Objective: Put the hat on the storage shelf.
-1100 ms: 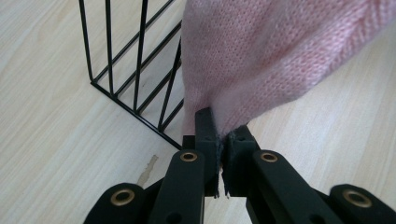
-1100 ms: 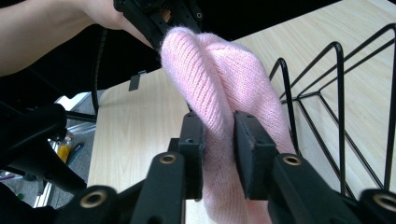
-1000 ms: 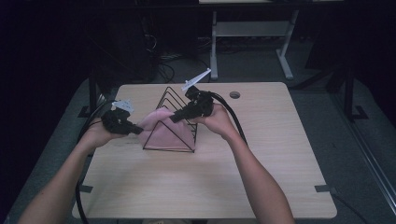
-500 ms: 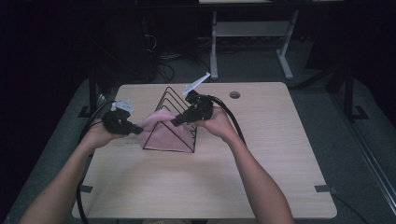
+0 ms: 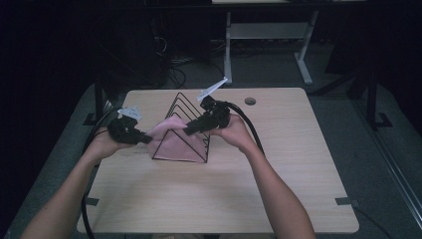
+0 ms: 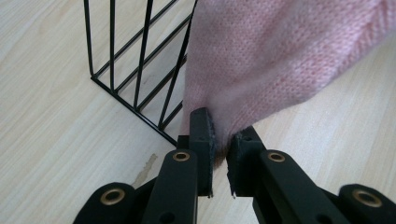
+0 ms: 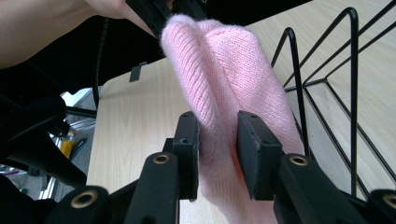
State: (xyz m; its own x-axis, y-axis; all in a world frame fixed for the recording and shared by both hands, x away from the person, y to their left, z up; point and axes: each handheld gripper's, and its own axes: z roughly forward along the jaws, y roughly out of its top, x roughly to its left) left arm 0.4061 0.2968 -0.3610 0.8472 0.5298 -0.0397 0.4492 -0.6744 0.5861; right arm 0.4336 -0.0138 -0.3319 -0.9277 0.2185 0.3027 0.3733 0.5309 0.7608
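Note:
A pink knit cloth [image 5: 175, 142] hangs against the front of a black wire triangular rack [image 5: 179, 98] in the middle of the table. My left gripper [image 5: 145, 138] sits at the rack's left side, shut on the cloth's edge [image 6: 271, 60], with the rack's wires [image 6: 140, 70] just beyond. My right gripper [image 5: 190, 129] reaches in from the right above the rack's front. Its jaws are shut on a fold of the cloth [image 7: 224, 70]. The left gripper [image 7: 154, 14] shows at the cloth's far end, and rack wires [image 7: 353, 70] stand to the right.
The wooden table [image 5: 278, 164] has a round cable hole [image 5: 250, 101] at the back right and tape marks [image 5: 343, 200] near the front corners. Black cables trail from both grippers. A white desk frame [image 5: 228, 55] stands on the floor beyond.
Almost nothing differs: both grippers stay clamped on the pink cloth at the rack, and the hands have shifted only slightly.

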